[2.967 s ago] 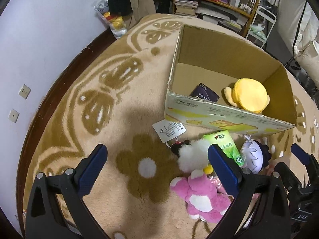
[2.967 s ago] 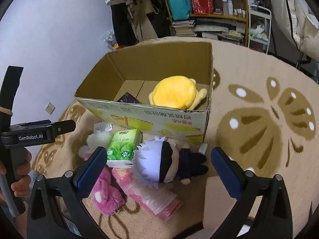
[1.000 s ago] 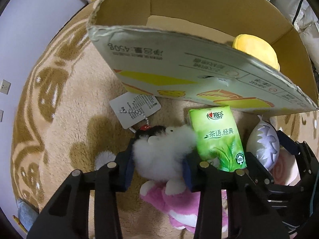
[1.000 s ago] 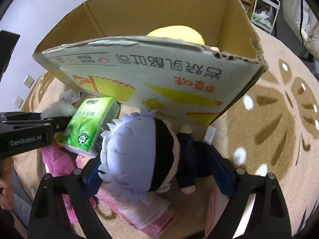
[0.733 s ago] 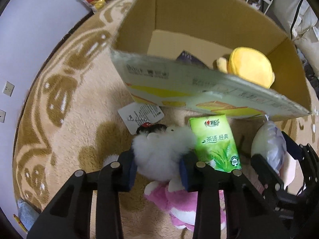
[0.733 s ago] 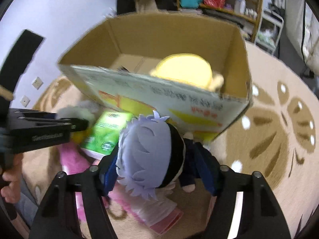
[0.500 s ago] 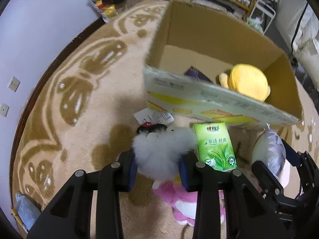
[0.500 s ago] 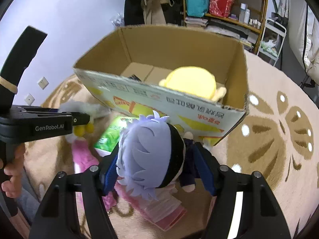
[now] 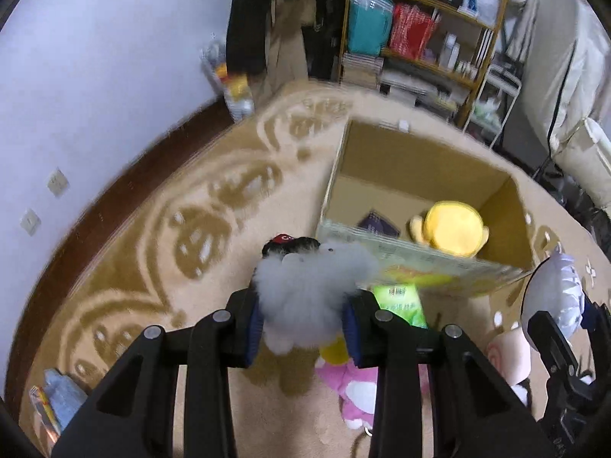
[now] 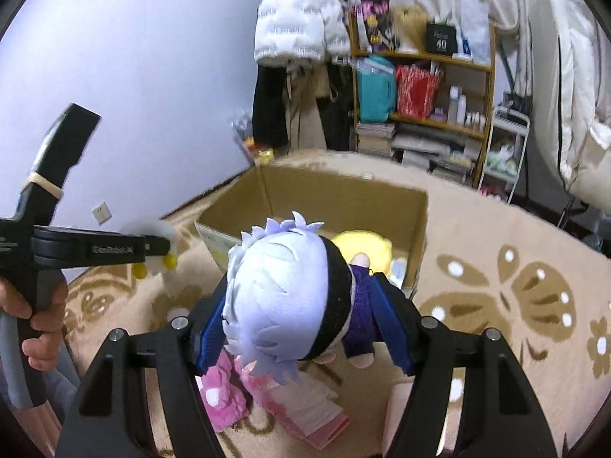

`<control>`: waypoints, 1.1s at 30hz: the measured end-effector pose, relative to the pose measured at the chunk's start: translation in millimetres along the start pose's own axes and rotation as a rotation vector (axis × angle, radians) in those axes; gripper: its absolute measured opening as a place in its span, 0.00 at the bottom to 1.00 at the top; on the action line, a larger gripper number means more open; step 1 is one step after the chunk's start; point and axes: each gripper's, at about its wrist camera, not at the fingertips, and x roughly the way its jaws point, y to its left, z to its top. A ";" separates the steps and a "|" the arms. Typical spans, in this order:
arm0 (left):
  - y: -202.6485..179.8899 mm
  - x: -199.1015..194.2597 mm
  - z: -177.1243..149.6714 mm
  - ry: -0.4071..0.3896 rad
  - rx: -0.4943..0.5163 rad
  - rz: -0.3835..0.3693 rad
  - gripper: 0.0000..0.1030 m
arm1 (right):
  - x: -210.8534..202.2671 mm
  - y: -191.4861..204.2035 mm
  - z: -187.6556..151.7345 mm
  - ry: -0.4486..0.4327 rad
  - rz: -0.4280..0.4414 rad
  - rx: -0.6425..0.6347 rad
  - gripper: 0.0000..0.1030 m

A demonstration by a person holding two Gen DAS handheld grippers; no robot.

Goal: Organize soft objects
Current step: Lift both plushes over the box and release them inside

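While three seconds ago both tongs gaped empty, left gripper (image 9: 303, 324) now clamps white plush (image 9: 305, 290) — right gripper (image 10: 301, 326), doll (image 10: 286, 294).

Two grippers are in view: the left gripper (image 9: 303, 322) and the right gripper (image 10: 301, 328). One cardboard box (image 9: 416, 160) stands open on the carpet. Soft toys number four that can be told apart: one white fluffy toy (image 9: 309, 290), one doll with pale lilac hair (image 10: 286, 290), one yellow plush (image 9: 452, 229) and one pink plush (image 9: 353, 385). There is one green tissue pack (image 9: 401, 301), one dark packet (image 9: 376, 223) inside the box and one pink wrapped pack (image 10: 305, 404). One shelf unit (image 10: 424, 114) stands at the back, with one white puffer jacket (image 10: 301, 19) hanging beside it.
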 end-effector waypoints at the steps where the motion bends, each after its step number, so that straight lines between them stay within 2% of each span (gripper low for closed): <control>1: -1.6 -12.4 1.1 -0.042 0.011 0.008 0.32 | -4.7 -0.6 1.6 -0.017 -0.003 -0.001 0.71; 4: -6.0 -40.9 4.3 -0.144 0.045 0.017 0.32 | -19.1 -0.5 6.7 -0.065 0.001 -0.003 0.71; 8: -9.1 -63.1 8.4 -0.219 0.069 0.021 0.32 | -31.3 1.3 15.0 -0.131 -0.002 -0.019 0.71; 19: -16.2 -63.6 24.4 -0.294 0.088 0.002 0.32 | -23.8 -4.7 40.7 -0.199 0.002 -0.015 0.71; 26: -25.5 -53.7 37.3 -0.348 0.093 0.014 0.32 | -3.6 -16.4 54.2 -0.200 0.012 -0.002 0.71; 33: -33.2 -37.2 56.1 -0.360 0.101 -0.001 0.32 | 17.6 -34.3 63.0 -0.195 0.036 0.033 0.72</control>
